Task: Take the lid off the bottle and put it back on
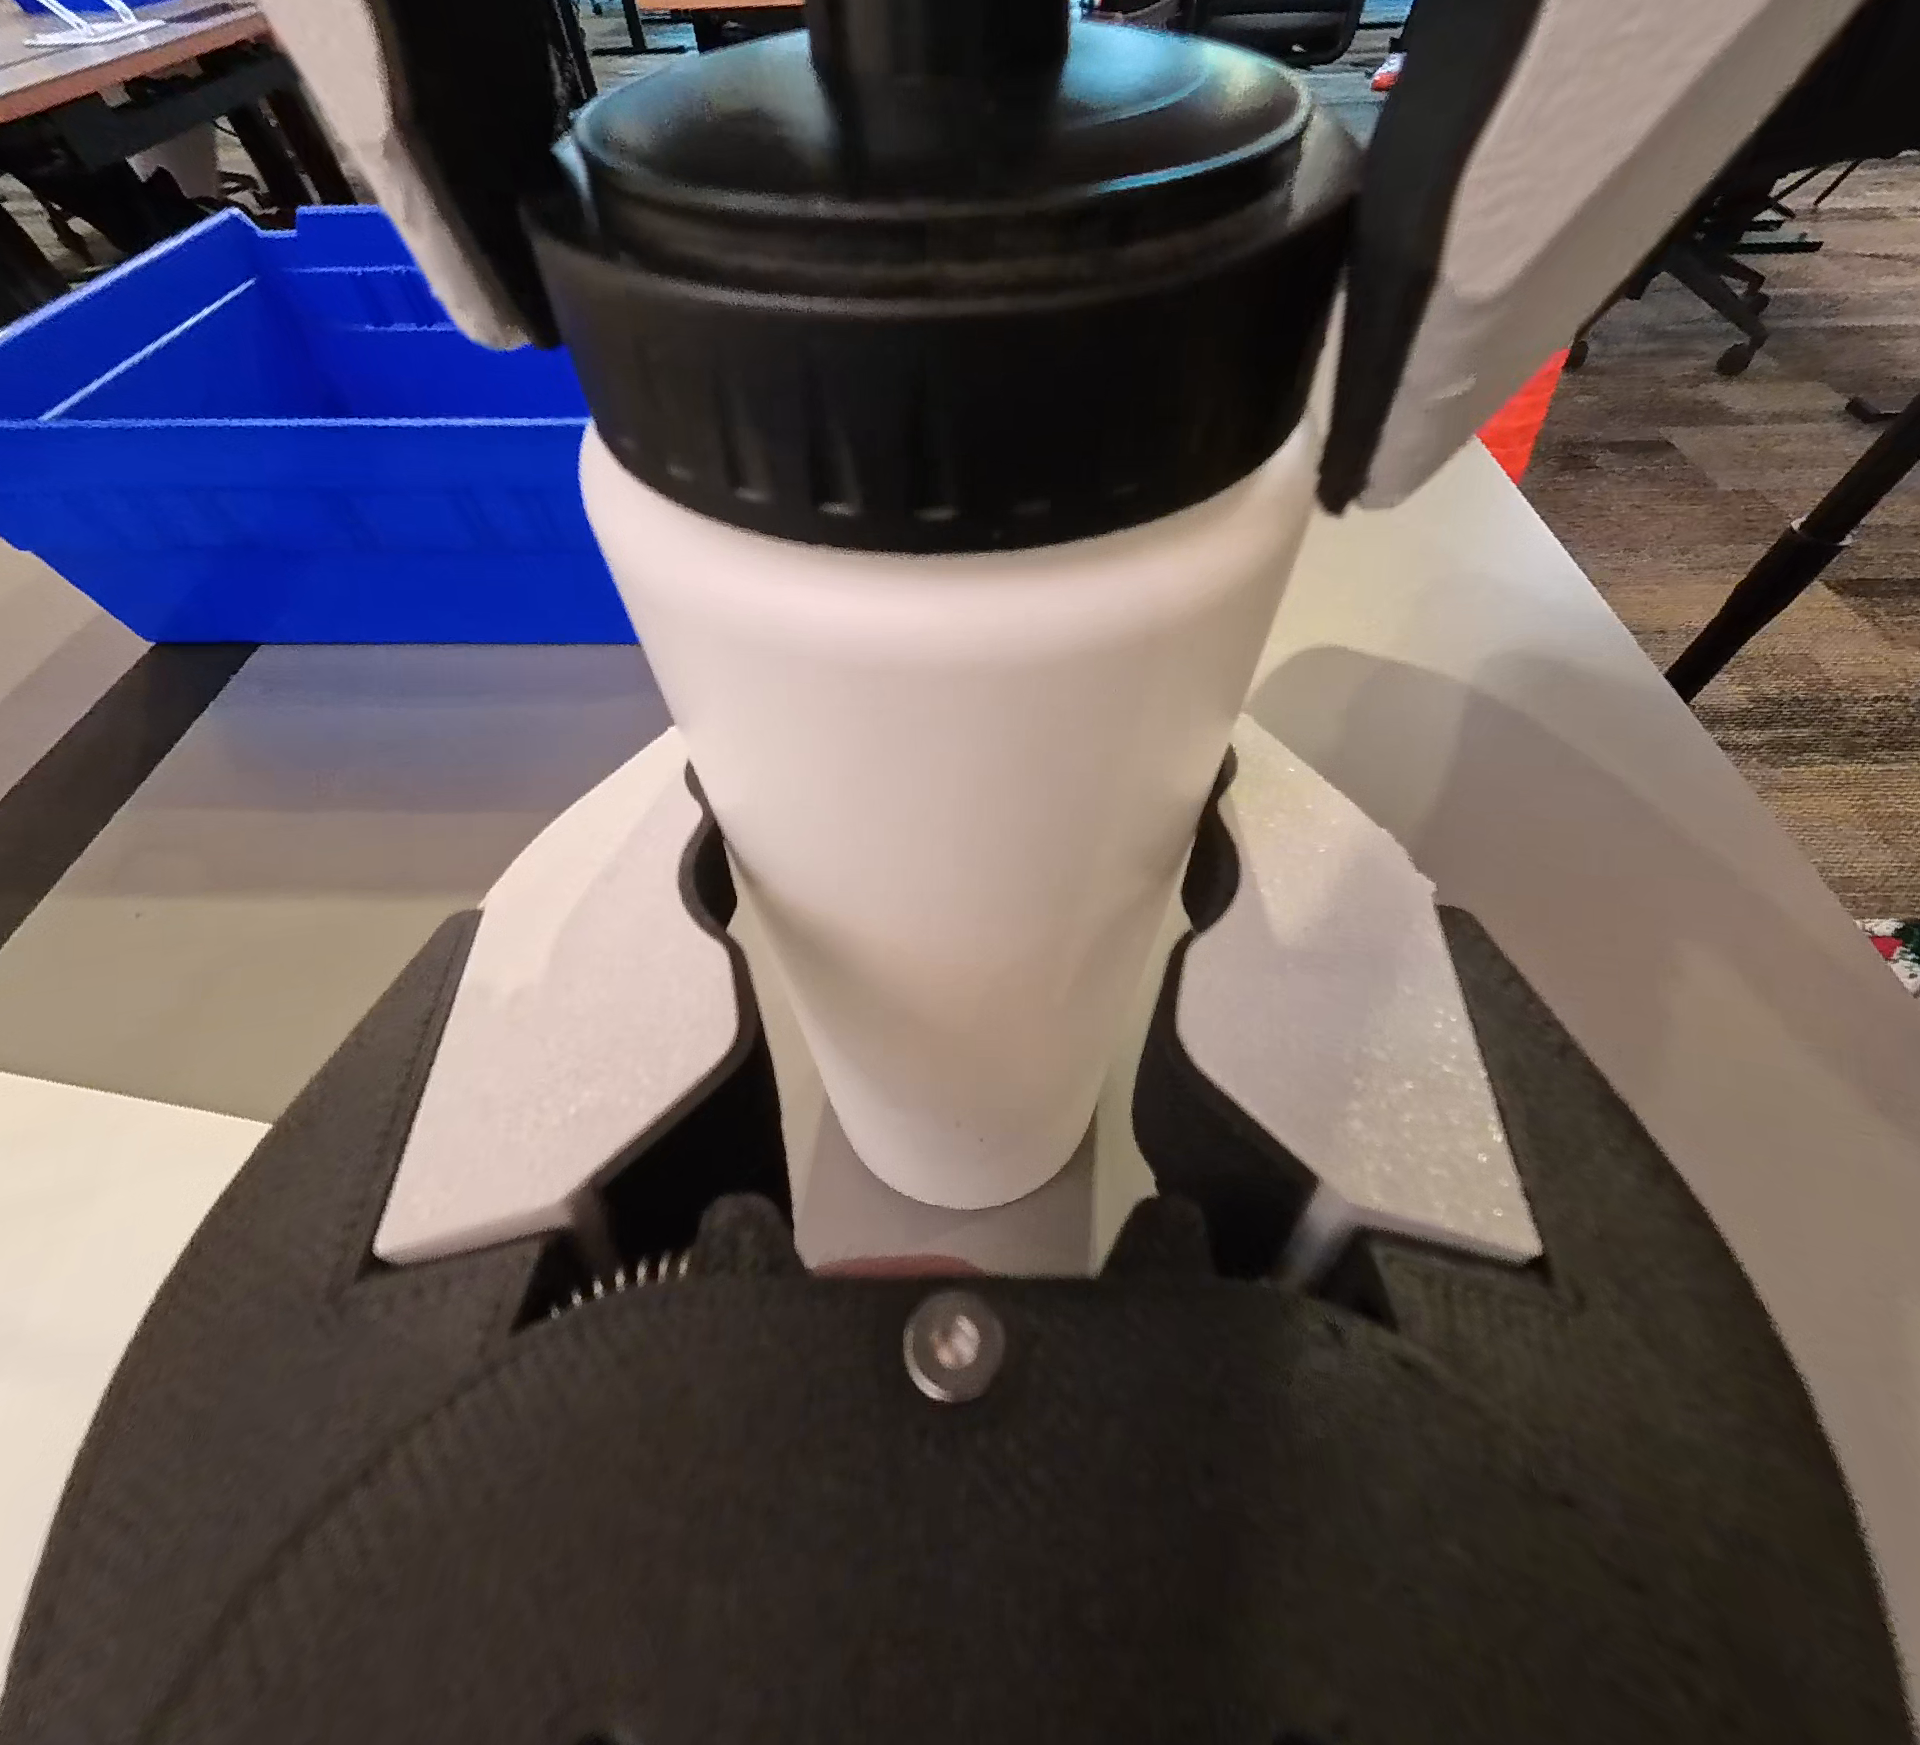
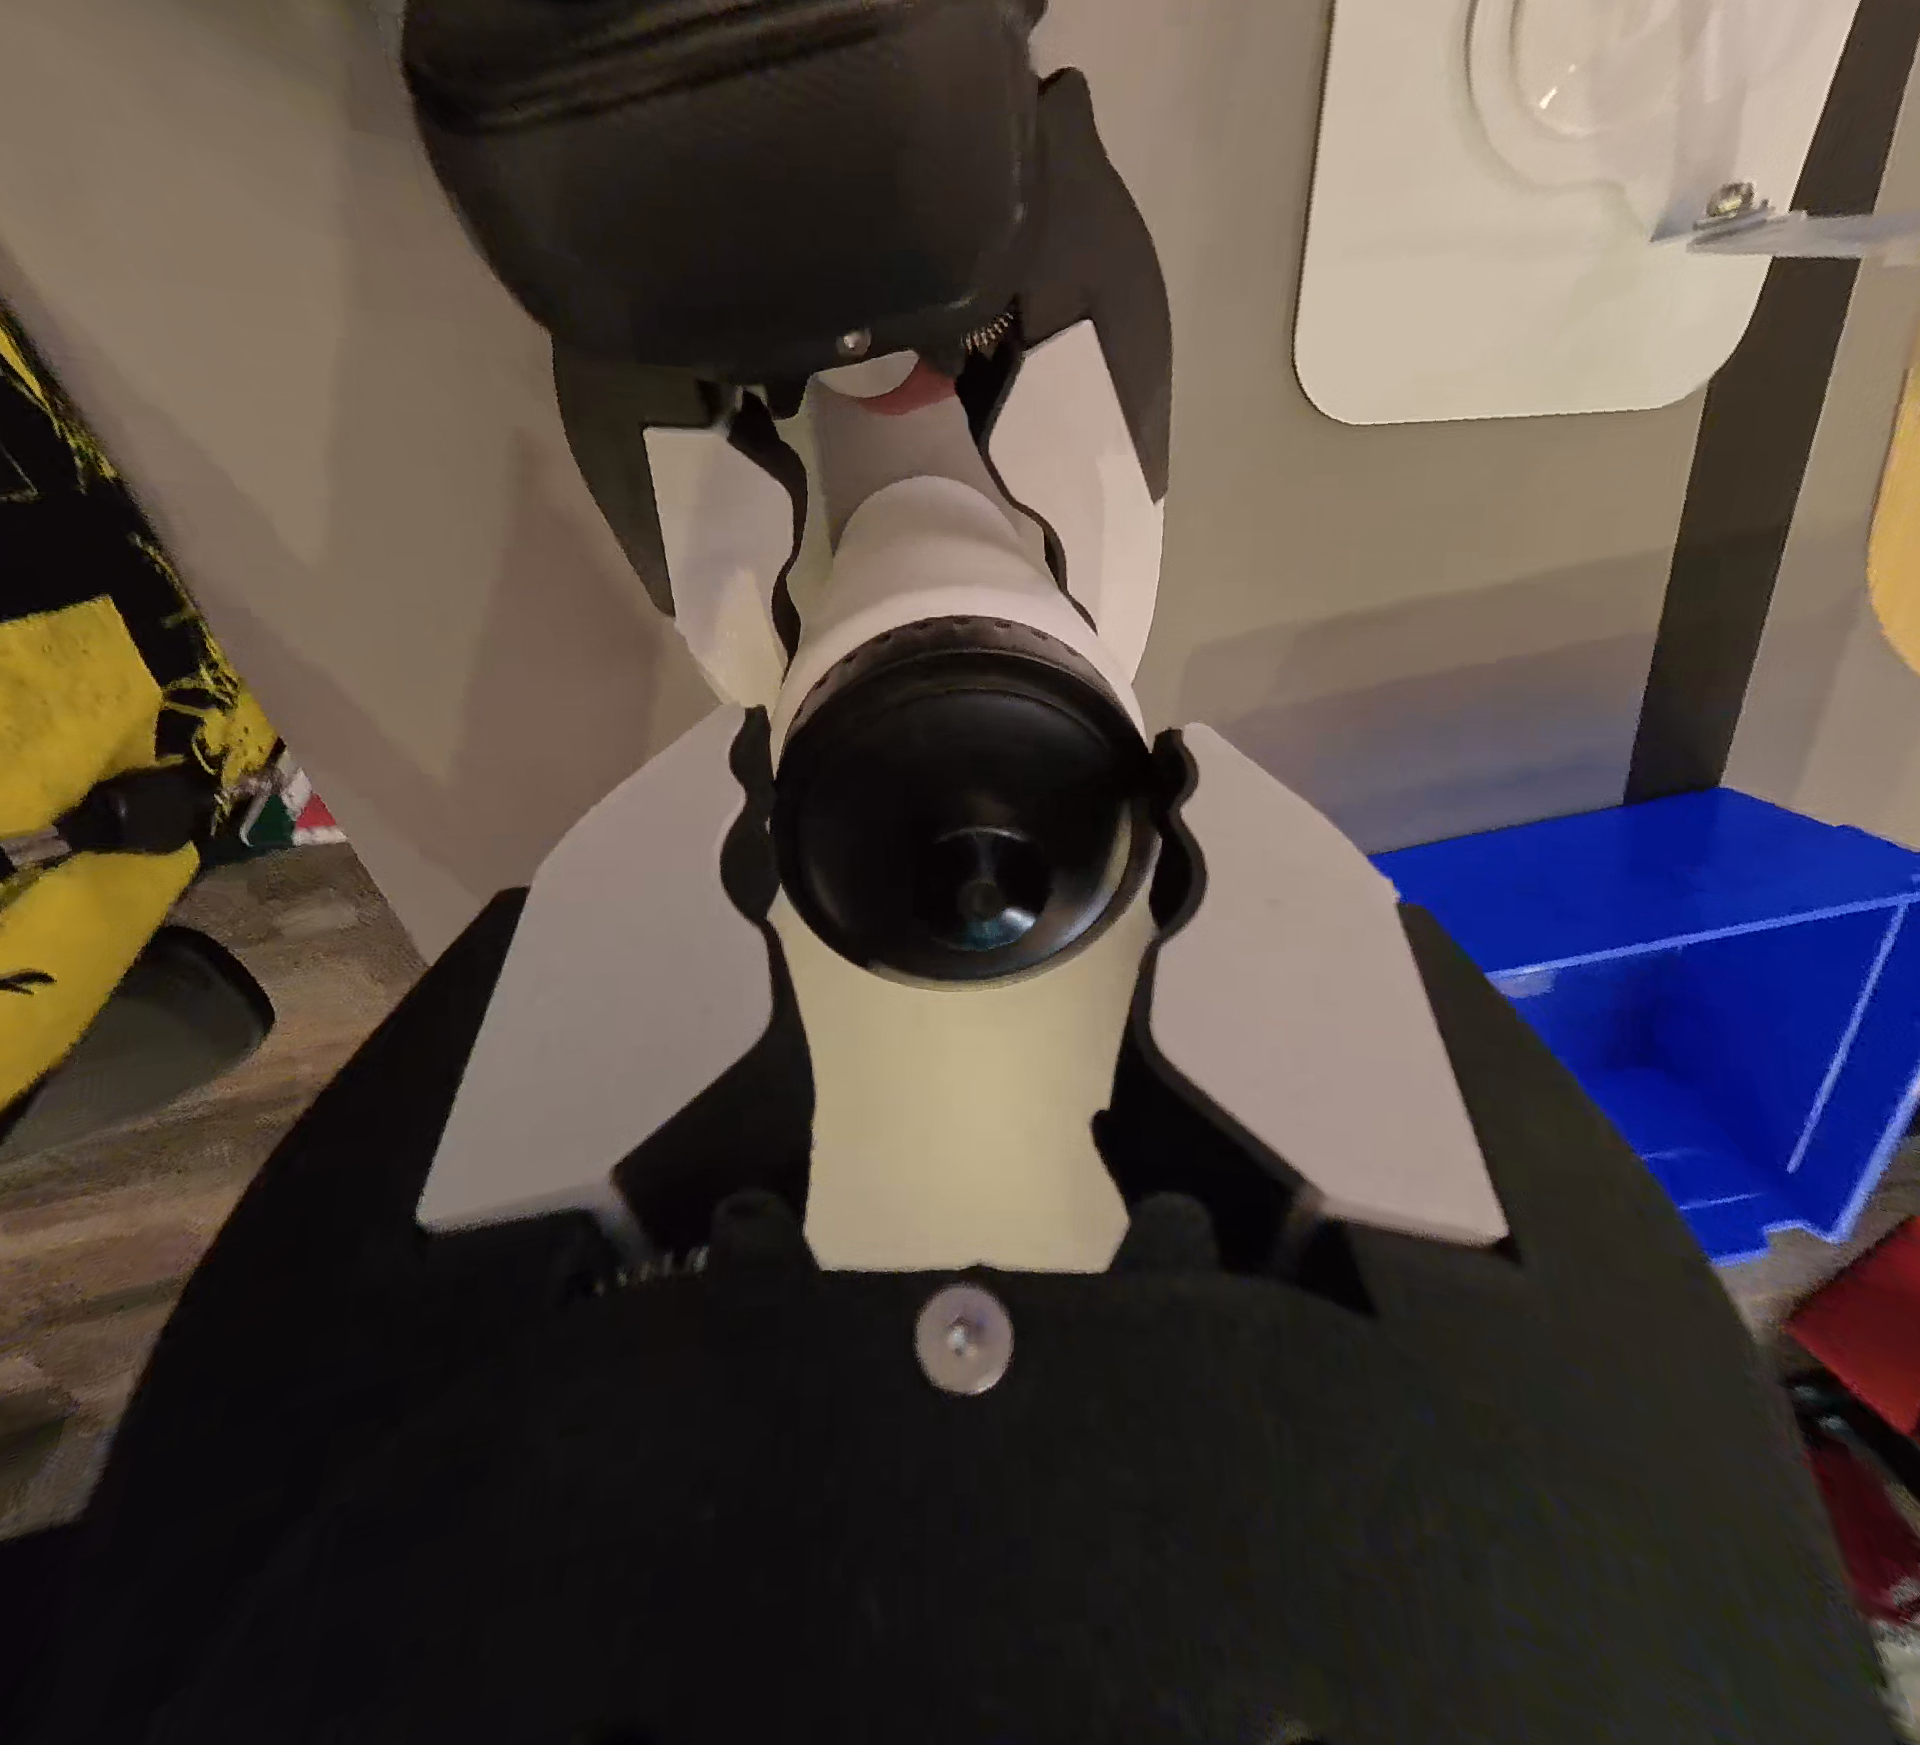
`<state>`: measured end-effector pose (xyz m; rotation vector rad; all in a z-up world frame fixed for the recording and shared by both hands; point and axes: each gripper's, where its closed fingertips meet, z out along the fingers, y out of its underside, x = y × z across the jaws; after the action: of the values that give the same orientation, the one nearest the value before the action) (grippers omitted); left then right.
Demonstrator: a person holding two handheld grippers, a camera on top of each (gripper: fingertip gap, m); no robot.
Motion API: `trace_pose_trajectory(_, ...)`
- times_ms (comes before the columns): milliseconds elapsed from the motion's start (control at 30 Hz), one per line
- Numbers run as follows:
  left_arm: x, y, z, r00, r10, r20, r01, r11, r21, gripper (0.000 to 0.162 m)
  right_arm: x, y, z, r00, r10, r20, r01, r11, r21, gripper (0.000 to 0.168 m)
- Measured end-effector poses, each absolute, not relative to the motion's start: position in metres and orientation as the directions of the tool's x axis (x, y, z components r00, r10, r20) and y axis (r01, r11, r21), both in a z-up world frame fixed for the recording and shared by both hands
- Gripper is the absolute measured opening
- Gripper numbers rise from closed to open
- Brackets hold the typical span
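A white bottle (image 1: 956,760) with a black ribbed lid (image 1: 935,365) and a pull spout stands upright on the table. My left gripper (image 1: 961,843) is shut on the bottle's lower body. My right gripper (image 1: 925,386) comes down from above, with its fingers (image 1: 1455,261) pressed on both sides of the lid. In the right wrist view I look straight down on the lid (image 2: 961,854), and my right gripper (image 2: 961,822) is shut on its rim. The left gripper (image 2: 935,573) shows beyond it, around the white bottle (image 2: 935,552). The lid sits on the bottle.
A blue bin (image 1: 260,469) stands on the table just behind and left of the bottle; it also shows in the right wrist view (image 2: 1662,999). The grey table (image 1: 312,812) ends close on the right, with a black tripod leg (image 1: 1787,573) past the edge. A white board (image 2: 1455,293) lies farther off.
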<state>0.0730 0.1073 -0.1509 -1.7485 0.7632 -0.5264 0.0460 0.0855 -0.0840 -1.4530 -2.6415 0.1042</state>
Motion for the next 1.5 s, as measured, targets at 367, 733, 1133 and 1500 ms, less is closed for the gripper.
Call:
trace_pose_trajectory(367, 0.072, 0.108, -0.151, 0.693, -0.721, -0.018, -0.225, -0.192, -0.955, 0.086, 0.052, 0.090, -0.085, -0.697, 0.712, 0.080, 0.708, 0.702, -0.076, 0.074)
trace_pose_trajectory(733, 0.071, 0.108, -0.151, 0.693, -0.721, -0.014, -0.225, -0.198, -0.954, 0.086, 0.050, 0.090, -0.086, -0.520, 0.851, 0.069, 0.845, 0.525, -0.104, 0.074)
trace_pose_trajectory(1133, 0.070, 0.108, -0.152, 0.695, -0.718, -0.020, -0.226, -0.192, -0.955, 0.086, 0.046, 0.083, -0.079, -0.492, 0.870, 0.046, 0.759, 0.454, -0.466, 0.093)
trace_pose_trajectory(1500, 0.074, 0.111, -0.151, 0.696, -0.718, -0.022, -0.230, -0.193, -0.954, 0.086, 0.035, 0.084, -0.127, -0.327, 0.940, -0.100, 0.585, 0.118, -0.803, 0.101)
